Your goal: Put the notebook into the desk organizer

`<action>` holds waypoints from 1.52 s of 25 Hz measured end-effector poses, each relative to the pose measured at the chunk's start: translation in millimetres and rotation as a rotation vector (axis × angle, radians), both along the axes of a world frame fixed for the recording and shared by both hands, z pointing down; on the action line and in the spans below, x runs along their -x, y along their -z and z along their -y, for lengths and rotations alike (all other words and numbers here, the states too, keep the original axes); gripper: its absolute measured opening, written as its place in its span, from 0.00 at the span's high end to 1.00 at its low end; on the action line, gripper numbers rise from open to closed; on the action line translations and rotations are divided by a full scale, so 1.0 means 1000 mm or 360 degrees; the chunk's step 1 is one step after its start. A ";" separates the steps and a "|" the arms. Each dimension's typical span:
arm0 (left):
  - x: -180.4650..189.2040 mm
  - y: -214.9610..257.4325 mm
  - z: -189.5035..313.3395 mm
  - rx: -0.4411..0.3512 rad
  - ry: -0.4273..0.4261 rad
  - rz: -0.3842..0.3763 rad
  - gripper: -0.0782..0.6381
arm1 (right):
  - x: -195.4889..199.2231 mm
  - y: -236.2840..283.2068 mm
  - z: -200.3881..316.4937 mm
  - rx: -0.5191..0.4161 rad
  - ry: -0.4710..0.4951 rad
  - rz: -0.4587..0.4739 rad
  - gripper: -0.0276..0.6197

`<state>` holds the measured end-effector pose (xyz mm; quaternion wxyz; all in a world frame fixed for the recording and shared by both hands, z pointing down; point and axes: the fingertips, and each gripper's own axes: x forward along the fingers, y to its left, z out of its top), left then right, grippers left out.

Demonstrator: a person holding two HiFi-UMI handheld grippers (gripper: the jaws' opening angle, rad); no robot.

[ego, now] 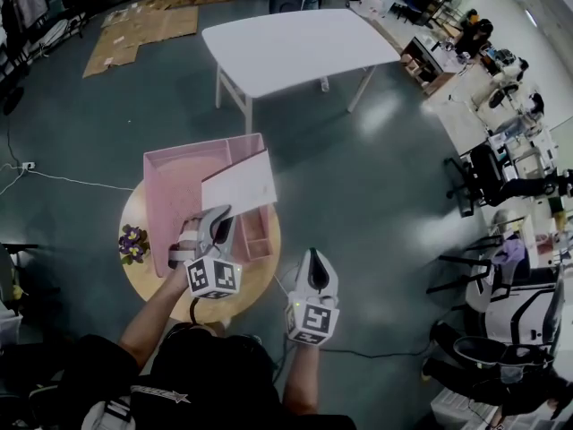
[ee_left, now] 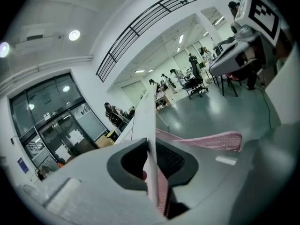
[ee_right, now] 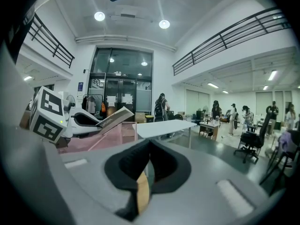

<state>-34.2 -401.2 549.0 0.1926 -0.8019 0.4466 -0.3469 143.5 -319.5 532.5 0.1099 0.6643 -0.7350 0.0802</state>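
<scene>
**Though Gripped by a Thin Edge, Not Yet Filed**

With the left tool (ego: 218, 222): pinches the notebook (ego: 240, 184) by its lower edge, pads closed on the thin white cover. Holds it tilted above the right rear part of the desk organizer (ego: 175, 182), on the round wooden table (ego: 255, 280). Cannot tell whether the lower edge touches a divider yet. With the right tool (ego: 315, 262): pressed together on nothing, hanging off the table's near side, apart from everything.

Likely trouble: could pivot or slide out of so narrow a bite, being flat, smooth and gripped far from its middle. Could catch a corner on the organizer's rim or on the small compartments (ego: 255, 231) at the right, then land askew across the top instead of down in a slot. Could also shove the light organizer across the smooth tabletop if pressed in at an angle, toward the little bunch of purple flowers (ego: 133, 242).

Materials: pink mesh, rigid-looking, straight-walled and rectangular; stiff, pale, rectangular cover; light wood, round and bare.
</scene>
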 end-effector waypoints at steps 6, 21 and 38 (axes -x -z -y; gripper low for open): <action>-0.009 -0.011 -0.006 0.0060 -0.0085 0.0047 0.79 | -0.001 -0.003 -0.002 0.0017 -0.0010 0.0008 0.95; -0.009 -0.032 -0.011 0.0250 -0.0142 0.0012 0.59 | 0.001 -0.009 -0.002 0.0029 -0.0016 0.0009 0.95; -0.006 -0.012 -0.032 0.0183 -0.0036 -0.0042 0.54 | -0.007 0.004 -0.025 -0.0009 0.0028 -0.0001 0.95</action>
